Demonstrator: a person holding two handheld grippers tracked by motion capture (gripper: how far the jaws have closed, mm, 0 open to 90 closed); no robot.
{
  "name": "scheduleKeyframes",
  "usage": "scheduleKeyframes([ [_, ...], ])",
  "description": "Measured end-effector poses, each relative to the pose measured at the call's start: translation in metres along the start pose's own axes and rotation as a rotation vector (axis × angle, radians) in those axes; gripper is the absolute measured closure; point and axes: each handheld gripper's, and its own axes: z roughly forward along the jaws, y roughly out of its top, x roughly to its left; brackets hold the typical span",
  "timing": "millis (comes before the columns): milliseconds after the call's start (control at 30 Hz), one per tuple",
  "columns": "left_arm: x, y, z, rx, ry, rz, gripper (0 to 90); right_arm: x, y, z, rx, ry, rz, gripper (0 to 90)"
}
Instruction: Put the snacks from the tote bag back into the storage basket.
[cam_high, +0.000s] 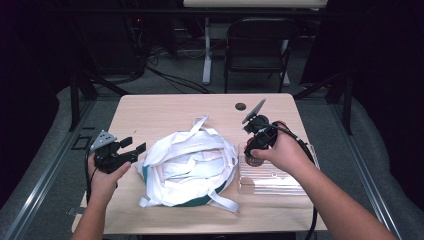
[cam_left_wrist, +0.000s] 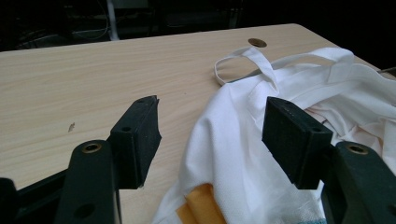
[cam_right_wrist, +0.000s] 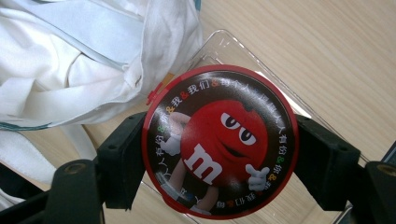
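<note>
- At the far left of the high view, the person's left hand (cam_high: 107, 175) holds the left gripper (cam_high: 134, 148) low over the edge of a pale wooden table (cam_high: 165, 112). Its jaws point to the right, toward the bag.
- In the left gripper view, the left gripper's two black jaws stand wide apart with nothing pressed between them. White cloth lies beyond and below the gap, not touched by either pad.
- In the middle of the table lies a crumpled white cloth bag (cam_high: 187, 167) with long white straps and a teal edge along its near side. One strap loop (cam_left_wrist: 240, 60) reaches across the bare wood toward a small round hole (cam_high: 240, 106) in the tabletop.
- Just right of the bag, a clear plastic tray (cam_high: 272, 181) rests flat on the table.
- Above the tray's near-left part, the person's right hand (cam_high: 285, 152) holds the right gripper (cam_right_wrist: 219, 154), pointing down.
- In the right gripper view, its jaws clamp a round red-rimmed tin (cam_right_wrist: 219, 142) at both sides. The lid shows a red cartoon candy figure with a white letter m and a ring of small characters.
- The tin hangs over the clear tray, with the bag close beside it.
</note>
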Motion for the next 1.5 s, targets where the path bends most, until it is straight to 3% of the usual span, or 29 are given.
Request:
scheduleKeyframes([
  [400, 0.000, 0.000, 0.000, 0.001, 0.000, 0.000, 36.7, -0.005, -0.011, 0.019, 0.002, 0.016, 0.040, 25.5],
  [567, 0.000, 0.000, 0.000, 0.003, 0.000, 0.001, 36.7, -0.007, -0.012, 0.026, 0.021, 0.008, 0.021, 25.5],
  [833, 0.000, 0.000, 0.001, 0.002, -0.002, 0.001, 36.7, -0.008, -0.014, 0.038, 0.038, 0.009, 0.029, 25.5],
  [900, -0.001, 0.000, 0.001, 0.003, 0.000, 0.002, 36.6, -0.007, -0.016, 0.041, 0.005, 0.018, 0.055, 25.5],
  [967, 0.000, 0.000, 0.000, 0.004, -0.002, 0.001, 36.7, -0.009, -0.015, 0.041, 0.035, 0.011, 0.039, 25.5],
  [1133, 0.000, -0.001, 0.001, 0.004, -0.002, 0.000, 36.7, -0.009, -0.017, 0.046, 0.021, 0.018, 0.053, 25.5],
  [1500, 0.000, -0.001, 0.001, 0.004, -0.002, 0.000, 36.7, -0.008, -0.019, 0.057, 0.047, 0.015, 0.045, 25.5],
])
